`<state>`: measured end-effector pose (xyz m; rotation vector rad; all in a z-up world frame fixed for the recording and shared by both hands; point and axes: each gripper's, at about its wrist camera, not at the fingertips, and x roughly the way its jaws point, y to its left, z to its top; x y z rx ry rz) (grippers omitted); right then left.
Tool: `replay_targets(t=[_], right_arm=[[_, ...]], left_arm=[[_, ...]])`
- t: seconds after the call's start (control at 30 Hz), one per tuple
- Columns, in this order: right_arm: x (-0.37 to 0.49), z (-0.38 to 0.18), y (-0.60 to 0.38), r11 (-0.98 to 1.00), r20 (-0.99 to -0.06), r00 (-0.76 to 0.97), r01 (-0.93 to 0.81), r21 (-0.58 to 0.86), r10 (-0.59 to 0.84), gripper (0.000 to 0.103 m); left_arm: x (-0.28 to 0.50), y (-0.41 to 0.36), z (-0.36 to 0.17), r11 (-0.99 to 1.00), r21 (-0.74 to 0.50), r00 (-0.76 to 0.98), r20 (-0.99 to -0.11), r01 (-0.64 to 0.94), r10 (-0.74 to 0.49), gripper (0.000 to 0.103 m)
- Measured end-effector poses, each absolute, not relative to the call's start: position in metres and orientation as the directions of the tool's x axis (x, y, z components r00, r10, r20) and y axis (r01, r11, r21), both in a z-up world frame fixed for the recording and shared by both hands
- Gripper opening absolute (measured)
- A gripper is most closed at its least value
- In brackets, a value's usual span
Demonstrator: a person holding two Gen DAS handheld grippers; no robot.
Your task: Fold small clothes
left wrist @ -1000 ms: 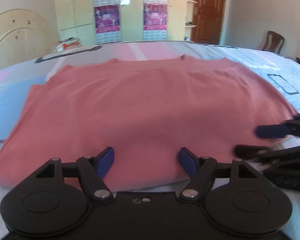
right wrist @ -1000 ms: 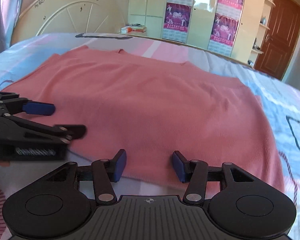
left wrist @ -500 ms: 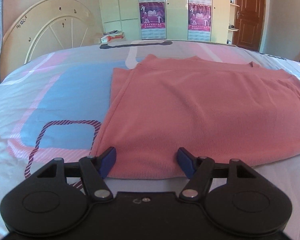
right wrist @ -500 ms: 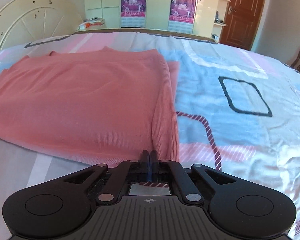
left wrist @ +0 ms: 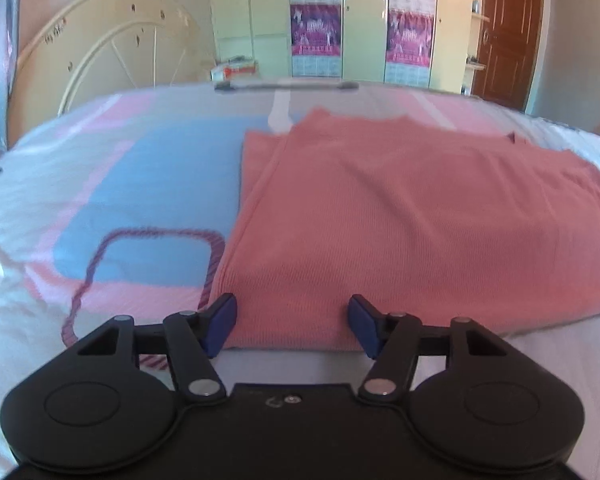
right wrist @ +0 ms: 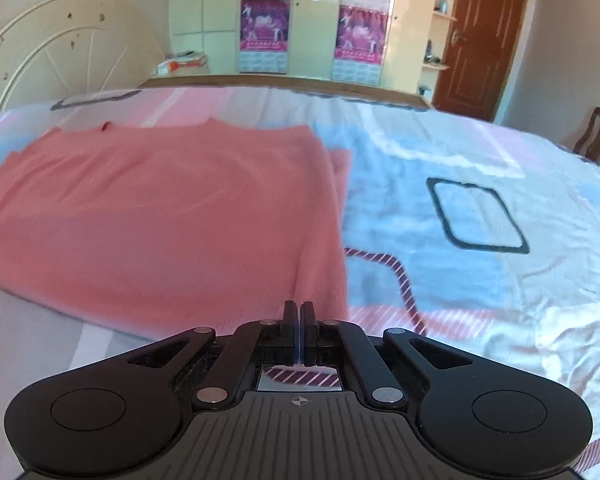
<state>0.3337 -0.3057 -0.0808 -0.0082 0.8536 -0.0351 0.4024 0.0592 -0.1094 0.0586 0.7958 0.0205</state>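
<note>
Bedsheet (left wrist: 100, 184) carries pink garment (left wrist: 400, 220), perhaps folded.

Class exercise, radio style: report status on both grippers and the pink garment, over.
Left gripper closing around pink garment's near left corner, not yet clamped. Right gripper shut at the near right corner; grip unconfirmed. Nothing in the way on bedsheet.
</note>
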Motion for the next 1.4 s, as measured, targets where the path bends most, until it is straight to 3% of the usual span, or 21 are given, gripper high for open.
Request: replay_targets(t=[0.03,0.83,0.87,0.93,1.07,1.13,1.17,1.2,1.23,1.27,1.33,1.37,1.4], right_arm=[[0.338,-0.090,-0.307,0.999,-0.786,0.616,0.030,-0.039,-0.049,0.000],[0.343,-0.095,-0.302,0.989,-0.809,0.581,-0.040,-0.140,-0.091,0.000],[0.345,-0.094,-0.302,0.990,-0.814,0.575,-0.038,-0.134,-0.088,0.000],[0.345,-0.091,-0.306,0.995,-0.825,0.560,-0.018,-0.101,-0.074,0.001],[0.332,-0.078,-0.311,0.999,-0.802,0.596,0.026,-0.043,-0.050,0.012],[0.318,-0.068,-0.310,0.999,-0.763,0.646,0.035,-0.006,-0.027,0.037],[0.312,-0.063,-0.308,0.999,-0.745,0.667,0.036,0.008,-0.018,0.058],[0.306,-0.060,-0.306,0.999,-0.725,0.689,0.032,0.021,-0.007,0.063],[0.302,-0.056,-0.303,0.999,-0.705,0.709,0.018,0.035,0.012,0.063],[0.299,-0.053,-0.300,0.999,-0.691,0.722,0.007,0.054,0.032,0.063],[0.299,-0.048,-0.294,0.995,-0.672,0.737,-0.008,0.096,0.071,0.048],[0.302,-0.046,-0.292,0.993,-0.666,0.740,-0.018,0.118,0.092,0.024],[0.306,-0.044,-0.288,0.990,-0.665,0.738,-0.025,0.140,0.113,0.010]], left_arm=[[0.403,0.059,-0.110,0.998,0.063,0.698,-0.715,0.010,0.038,0.063],[0.411,0.060,-0.103,0.998,0.063,0.626,-0.779,0.005,0.045,0.070],[0.410,0.060,-0.102,0.998,0.064,0.624,-0.780,0.004,0.048,0.073],[0.406,0.059,-0.102,0.995,0.097,0.617,-0.782,-0.015,0.086,0.089],[0.383,0.069,-0.097,0.996,0.064,0.630,-0.771,-0.065,0.091,0.089],[0.365,0.074,-0.092,0.996,0.022,0.651,-0.756,-0.083,0.071,0.087],[0.357,0.077,-0.090,0.995,-0.022,0.658,-0.752,-0.096,0.046,0.086],[0.349,0.081,-0.089,0.991,-0.075,0.665,-0.746,-0.107,0.015,0.074],[0.343,0.085,-0.090,0.983,-0.142,0.670,-0.742,-0.119,-0.027,0.061],[0.340,0.090,-0.091,0.966,-0.215,0.665,-0.744,-0.146,-0.066,0.041],[0.337,0.101,-0.097,0.912,-0.353,0.661,-0.739,-0.211,-0.133,0.040],[0.337,0.105,-0.100,0.882,-0.408,0.671,-0.725,-0.235,-0.156,0.044],[0.338,0.108,-0.103,0.858,-0.447,0.676,-0.716,-0.254,-0.173,0.053]])
